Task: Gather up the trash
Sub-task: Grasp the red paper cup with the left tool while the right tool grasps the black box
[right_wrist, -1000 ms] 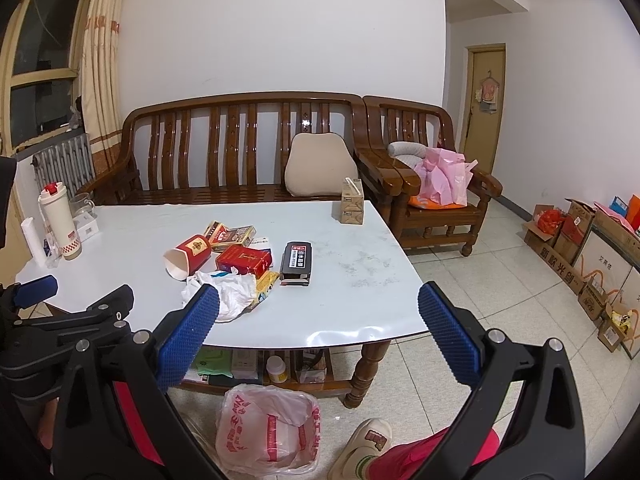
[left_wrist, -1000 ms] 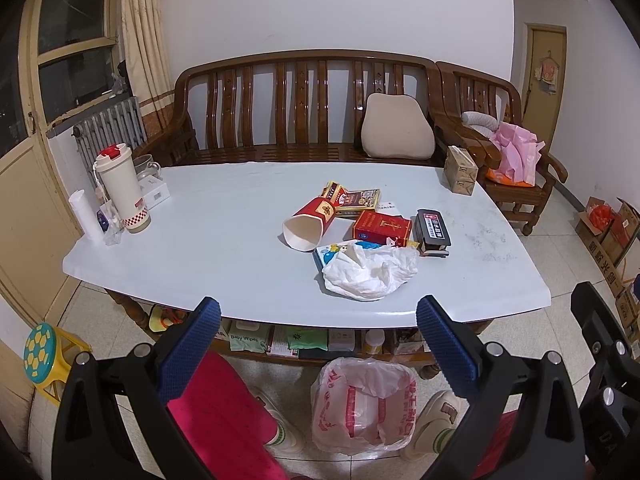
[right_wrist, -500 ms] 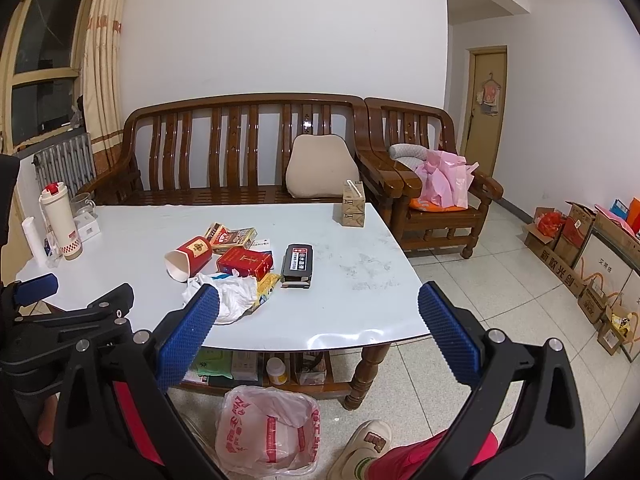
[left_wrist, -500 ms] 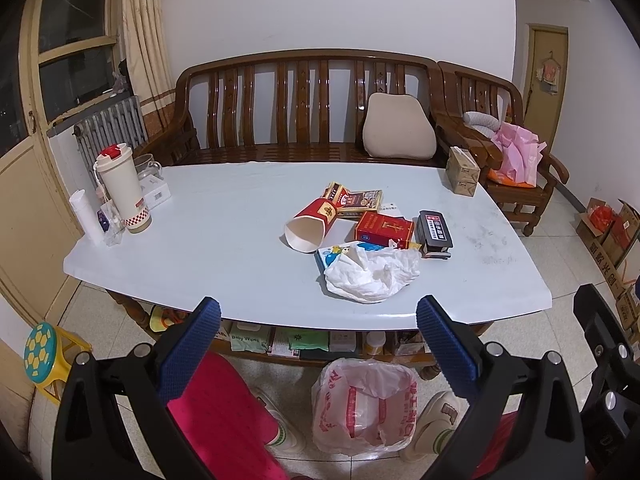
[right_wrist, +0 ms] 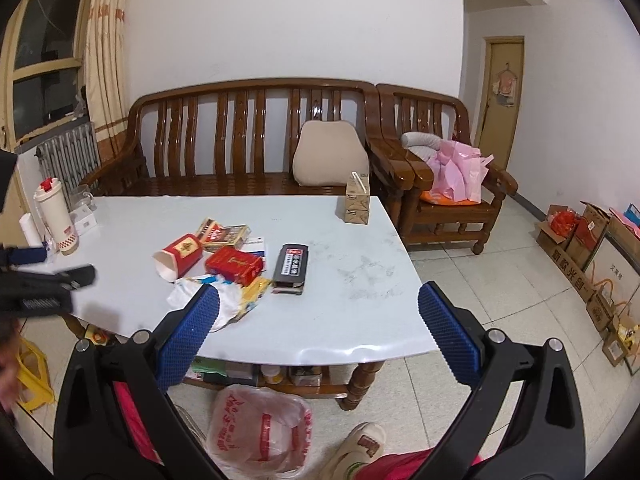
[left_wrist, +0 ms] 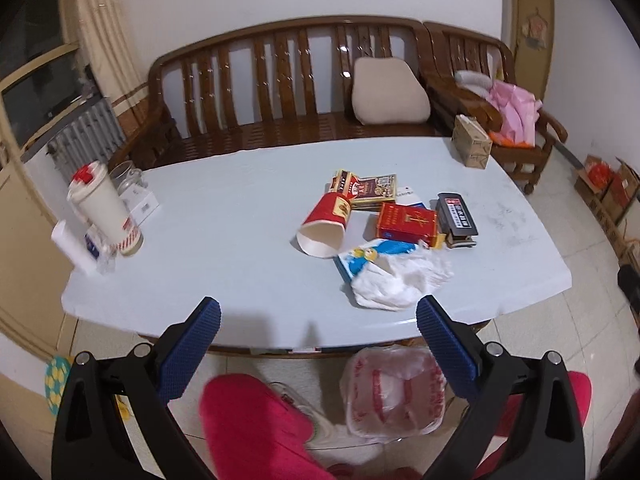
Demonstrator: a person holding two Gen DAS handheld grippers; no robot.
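White crumpled plastic wrapper (left_wrist: 400,280) nearest the front edge of the pale table (left_wrist: 224,216), lying partly over a blue-and-white packet (left_wrist: 360,258). Just behind that: tipped red paper cup (left_wrist: 326,220), mouth toward the front edge; red carton (left_wrist: 406,222) right of the cup; black box (left_wrist: 456,220) right again; printed flat pack (left_wrist: 370,188) farthest back in the cluster. All bunched right of table centre, touching or overlapping. Tan carton (left_wrist: 471,142) at the far right corner and white flask (left_wrist: 106,210) w/ bits at the left end, well apart from the pile (prob. not trash).

Left gripper (left_wrist: 318,320) spread wide, nothing held, hanging over the front edge, short of the wrapper. Right gripper (right_wrist: 318,310) likewise wide open and empty, above the front edge on the pile's side. Red-printed bag (right_wrist: 260,426) open on the floor, below the front edge, mouth up.

Step in hand, by the look of it: first reach into the pile. To do well: take the wrapper first, as top and nearest item; come down w/ pads straddling a raised fold, not flat film; close fully since thin plastic slips; lift straight before swinging back to the bag, so the packet under it isn't dragged off the edge. Cup next, pinched across the rim wall, gently (crushes easily).
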